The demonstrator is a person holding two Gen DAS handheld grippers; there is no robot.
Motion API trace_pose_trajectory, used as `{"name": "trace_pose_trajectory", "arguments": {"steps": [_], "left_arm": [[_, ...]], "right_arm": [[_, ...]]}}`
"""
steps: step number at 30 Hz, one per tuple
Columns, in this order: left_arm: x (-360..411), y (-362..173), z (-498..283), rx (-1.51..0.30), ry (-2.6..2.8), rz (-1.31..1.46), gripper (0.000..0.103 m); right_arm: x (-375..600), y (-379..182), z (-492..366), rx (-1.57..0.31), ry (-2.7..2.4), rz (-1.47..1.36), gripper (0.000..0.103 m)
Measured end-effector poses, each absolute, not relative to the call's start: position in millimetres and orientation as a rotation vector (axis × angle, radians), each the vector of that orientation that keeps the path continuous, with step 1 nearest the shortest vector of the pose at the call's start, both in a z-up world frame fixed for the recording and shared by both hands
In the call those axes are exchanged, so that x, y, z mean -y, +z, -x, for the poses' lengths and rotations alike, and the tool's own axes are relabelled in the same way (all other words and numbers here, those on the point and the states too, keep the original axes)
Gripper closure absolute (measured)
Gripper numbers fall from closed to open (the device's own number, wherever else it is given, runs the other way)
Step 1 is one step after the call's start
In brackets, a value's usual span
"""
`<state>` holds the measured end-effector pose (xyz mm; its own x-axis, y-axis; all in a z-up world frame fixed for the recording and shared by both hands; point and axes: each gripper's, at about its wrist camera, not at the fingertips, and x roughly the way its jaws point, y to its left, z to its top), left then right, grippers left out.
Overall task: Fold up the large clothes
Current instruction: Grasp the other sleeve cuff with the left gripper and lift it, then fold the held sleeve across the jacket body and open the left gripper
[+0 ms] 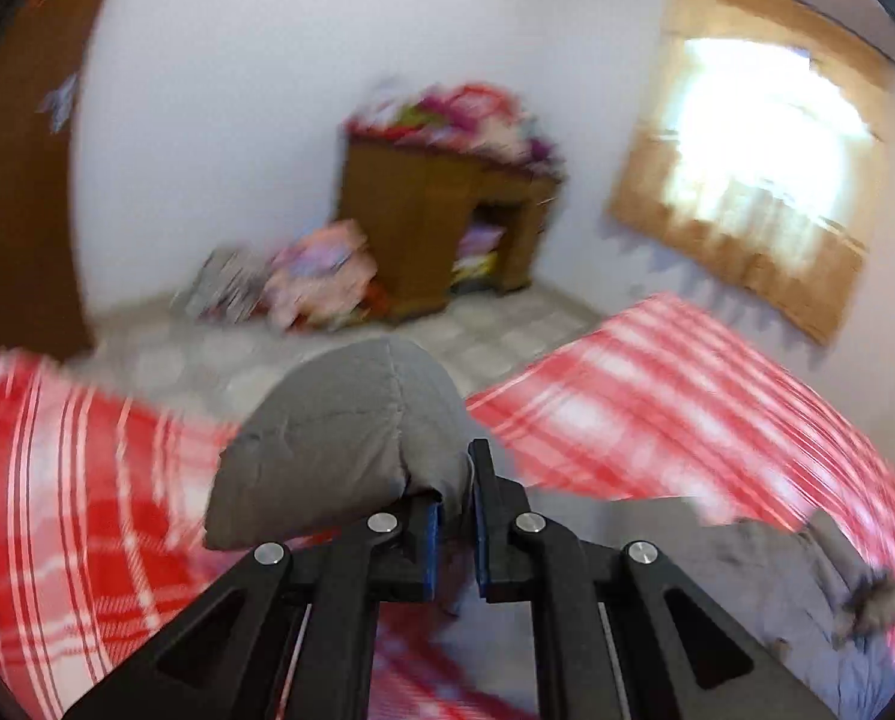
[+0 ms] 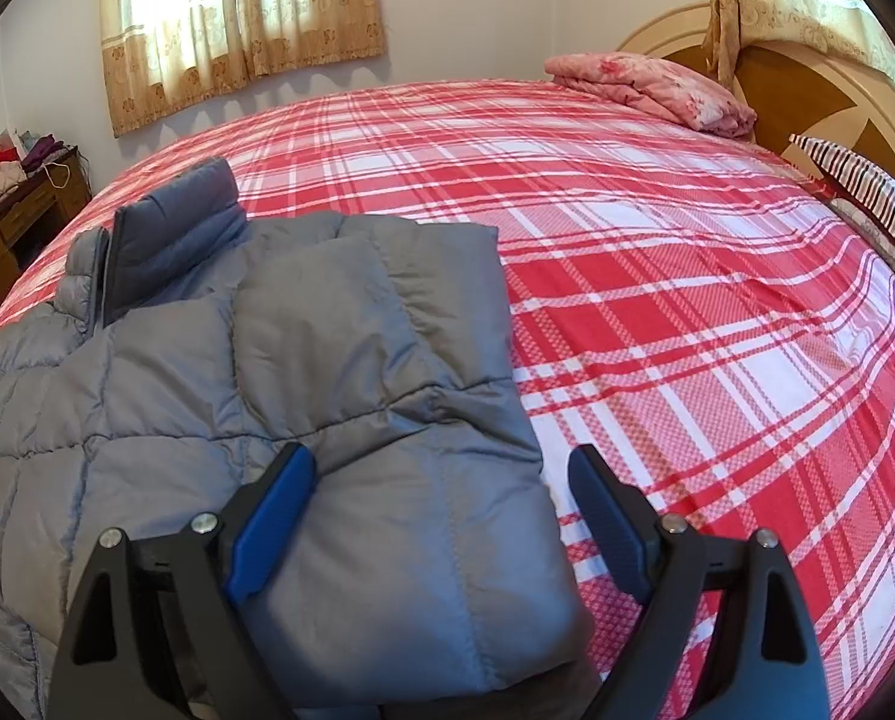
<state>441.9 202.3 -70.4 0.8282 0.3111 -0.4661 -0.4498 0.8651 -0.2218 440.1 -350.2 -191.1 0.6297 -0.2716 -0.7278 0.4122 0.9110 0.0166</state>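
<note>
A grey quilted jacket [image 2: 303, 396] lies on the near left part of a bed [image 2: 717, 324] covered with a red-and-white plaid sheet, its collar [image 2: 174, 240] standing up toward the far left edge and one side already folded over the body. The right tongs [image 2: 441, 516] hover just above the jacket's near right corner with their jaws spread wide, the left blue pad [image 2: 270, 534] over the fabric and the right one over the bare sheet; nothing is gripped. The left tongs [image 1: 454, 516] are pressed together on a puffy part of the jacket (a rounded grey bulge standing up ahead of the fingers), lifted clear of the bed; that view is blurred. Beyond it a wooden cabinet [image 1: 435, 222] piled with colourful clothes stands against the white wall, near a curtained window [image 1: 759, 138]. At the head of the bed rest a folded pink blanket [image 2: 657, 87] and a striped pillow [image 2: 867, 192], below a wooden headboard [image 2: 807, 90].
</note>
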Motion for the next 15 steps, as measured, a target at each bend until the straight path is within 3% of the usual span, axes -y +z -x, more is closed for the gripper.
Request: {"name": "trace_pose_trajectory", "arguments": {"steps": [7, 15], "left_arm": [[-66.9, -30.1, -436.4, -0.311, 0.110, 0.080, 0.095], [85.5, -69.7, -427.9, -0.364, -0.222, -0.091, 0.095]], "right_arm": [[350.6, -191.1, -439.2, -0.796, -0.391, -0.196, 0.014], [352.8, -191.0, -438.4, -0.787, -0.384, -0.207, 0.014]]}}
